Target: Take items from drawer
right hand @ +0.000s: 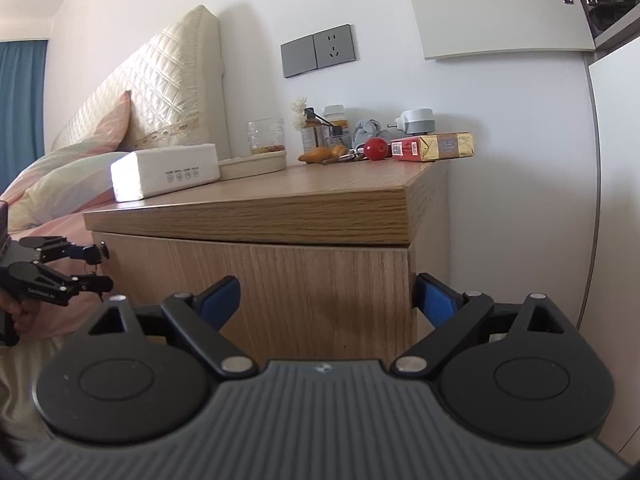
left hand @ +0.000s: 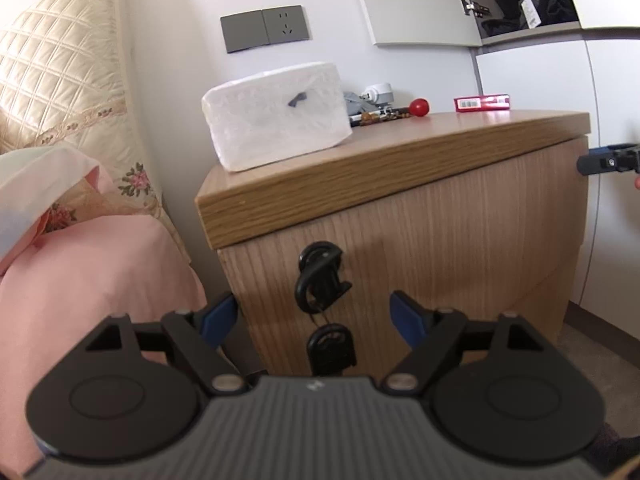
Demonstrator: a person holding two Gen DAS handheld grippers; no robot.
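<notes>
Facing a wooden nightstand [left hand: 420, 216] beside a bed [left hand: 80, 264], both claws stand wide apart and hold nothing. The drawer front [left hand: 440, 248] is shut; whatever lies inside is hidden in both views.

Left gripper [left hand: 316, 314]: blue pads spread to either side of a black key [left hand: 320, 276] that sits in the drawer's lock, a second key fob [left hand: 331, 348] hanging below it. The keys lie between the fingers, just ahead of them; contact cannot be told. In the right view the same gripper [right hand: 102, 270] shows from the side, tips close to the lock at the drawer's left end.

Right gripper [right hand: 328, 300]: fingers straddle the nightstand's right front corner, left pad in front of the drawer face, right pad [right hand: 436, 300] past the side edge. In the left view only its tip [left hand: 600, 160] shows at the far right.

On top: white tissue pack [left hand: 276, 120], red box [left hand: 482, 103], red ball [left hand: 420, 107], grey plug [left hand: 378, 94].

Right view alone shows a glass jar [right hand: 266, 136] on a tray [right hand: 256, 164], small bottles [right hand: 324, 128], and a gold box [right hand: 448, 145] end to end with the red box. Left view alone shows the keys head-on.
</notes>
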